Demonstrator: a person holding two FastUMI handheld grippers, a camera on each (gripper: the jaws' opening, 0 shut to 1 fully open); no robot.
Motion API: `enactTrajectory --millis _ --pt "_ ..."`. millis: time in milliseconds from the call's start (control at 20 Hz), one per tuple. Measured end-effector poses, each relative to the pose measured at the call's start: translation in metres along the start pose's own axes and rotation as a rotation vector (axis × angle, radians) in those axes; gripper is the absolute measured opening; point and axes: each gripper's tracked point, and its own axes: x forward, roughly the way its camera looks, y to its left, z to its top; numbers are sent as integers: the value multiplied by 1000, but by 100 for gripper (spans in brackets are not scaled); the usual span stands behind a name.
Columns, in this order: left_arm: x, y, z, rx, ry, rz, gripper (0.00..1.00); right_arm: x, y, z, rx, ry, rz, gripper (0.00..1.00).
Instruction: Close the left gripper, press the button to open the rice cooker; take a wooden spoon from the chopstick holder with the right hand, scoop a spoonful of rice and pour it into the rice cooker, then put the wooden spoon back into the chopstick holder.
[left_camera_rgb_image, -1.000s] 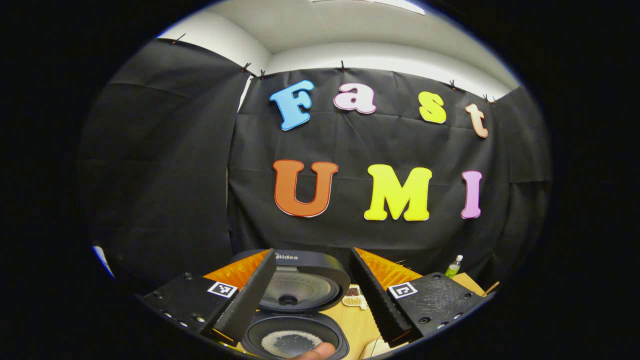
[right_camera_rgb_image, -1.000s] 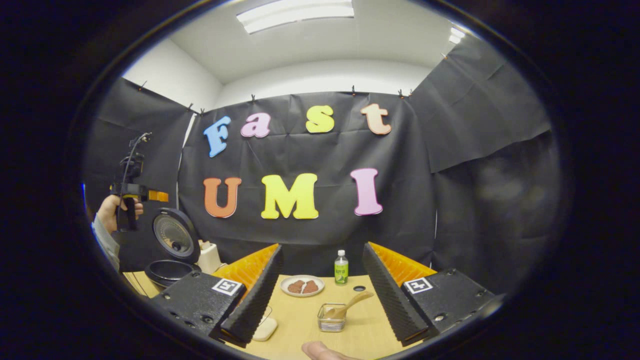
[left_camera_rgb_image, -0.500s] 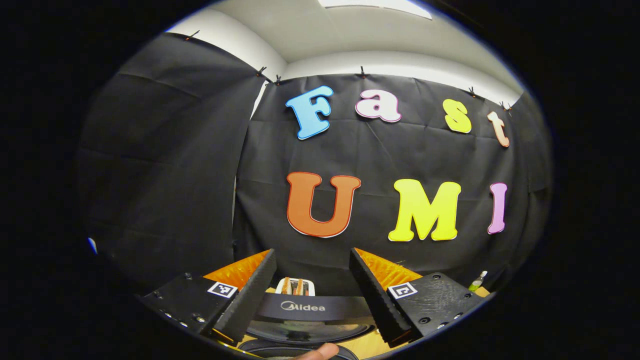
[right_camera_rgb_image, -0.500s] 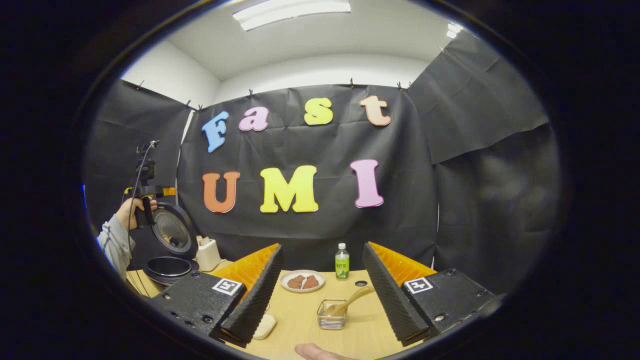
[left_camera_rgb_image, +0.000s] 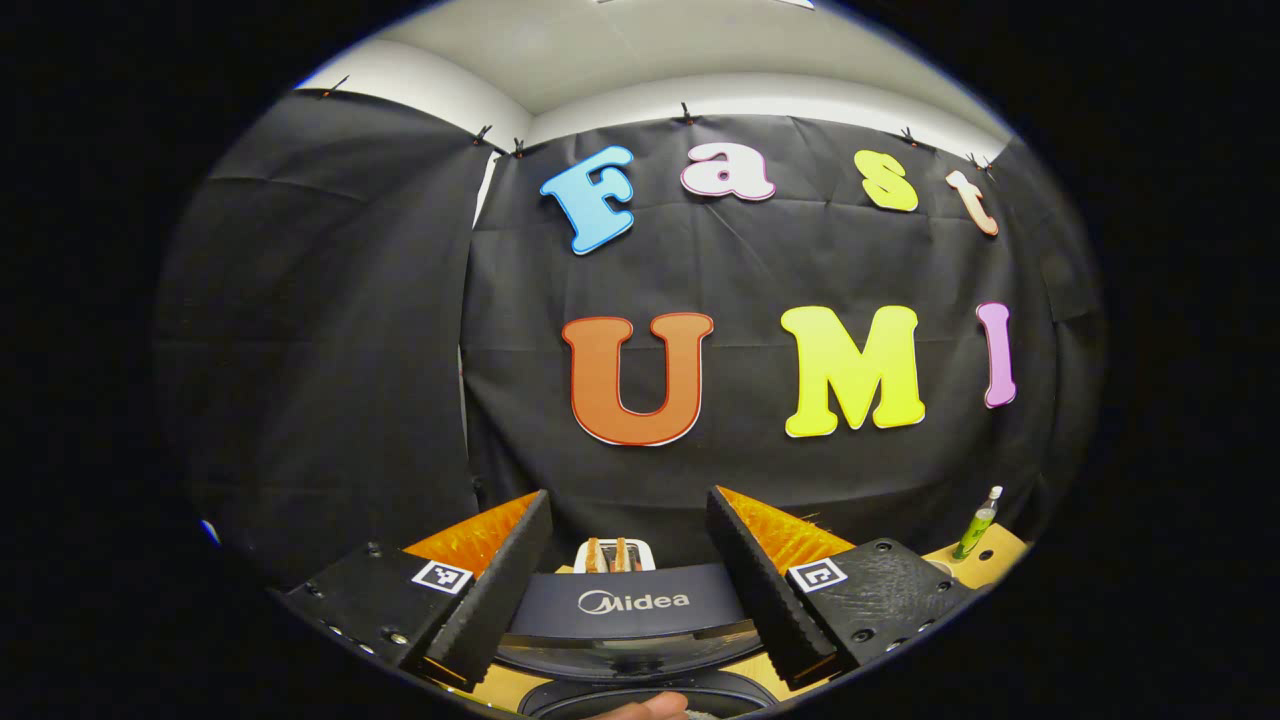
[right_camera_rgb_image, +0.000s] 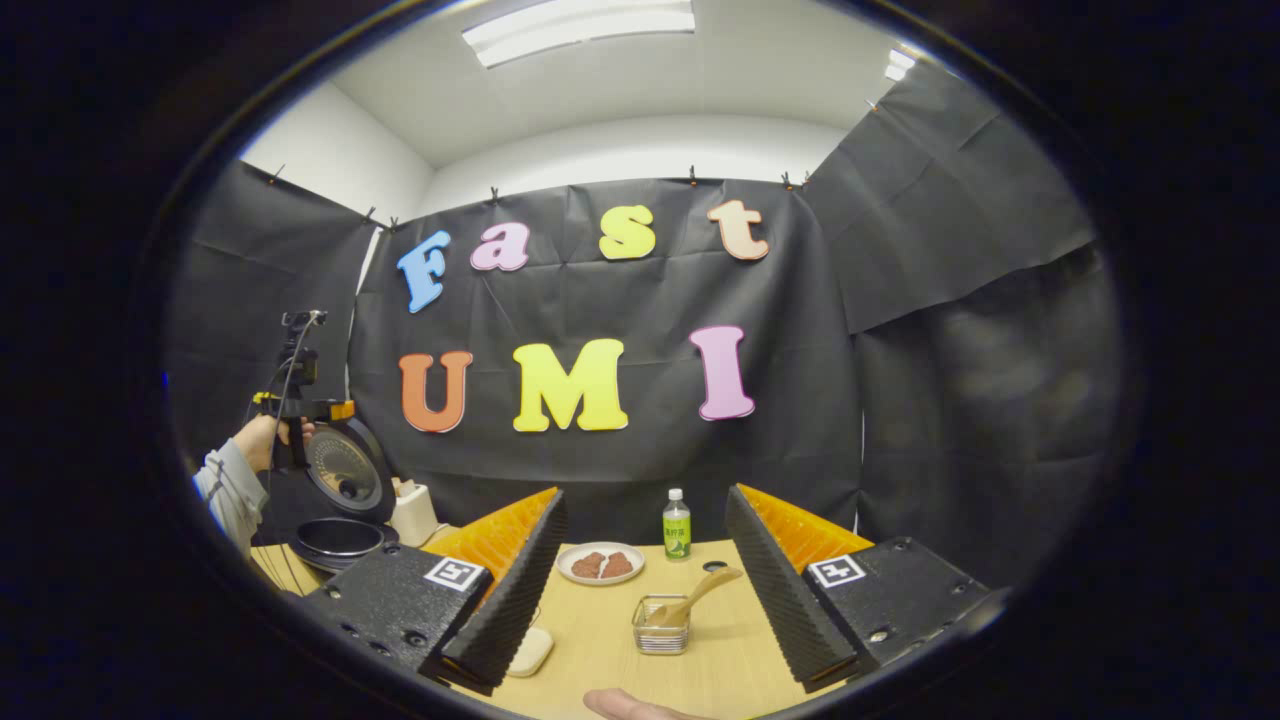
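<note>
The dark rice cooker (right_camera_rgb_image: 335, 540) stands open at the table's far left, lid (right_camera_rgb_image: 345, 470) raised. In the left gripper view the lid's top edge (left_camera_rgb_image: 630, 605) sits close between the fingers of my open left gripper (left_camera_rgb_image: 628, 495), and the pot's rim (left_camera_rgb_image: 600, 698) peeks out below. In the right gripper view a hand holds the left gripper (right_camera_rgb_image: 300, 405) just above the lid. The wooden spoon (right_camera_rgb_image: 700, 592) leans in the clear chopstick holder (right_camera_rgb_image: 660, 632) mid-table. My right gripper (right_camera_rgb_image: 646, 492) hangs open above the holder's near side, holding nothing.
A white toaster (right_camera_rgb_image: 412, 510) stands behind the cooker and also shows over the lid as the toaster (left_camera_rgb_image: 614, 555). A plate of brown food (right_camera_rgb_image: 601, 563) and a green bottle (right_camera_rgb_image: 677, 525) stand at the back. A small white object (right_camera_rgb_image: 528, 652) lies near my right gripper's left finger.
The left gripper view has swung from the pot's inside with rice up to the lid's top edge. The right gripper has barely shifted; the spoon stays in the holder.
</note>
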Motion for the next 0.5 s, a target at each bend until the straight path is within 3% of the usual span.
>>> enactTrajectory --millis 500 --pt "-47 -12 -11 15 53 19 100 -36 22 -29 51 71 53 100"
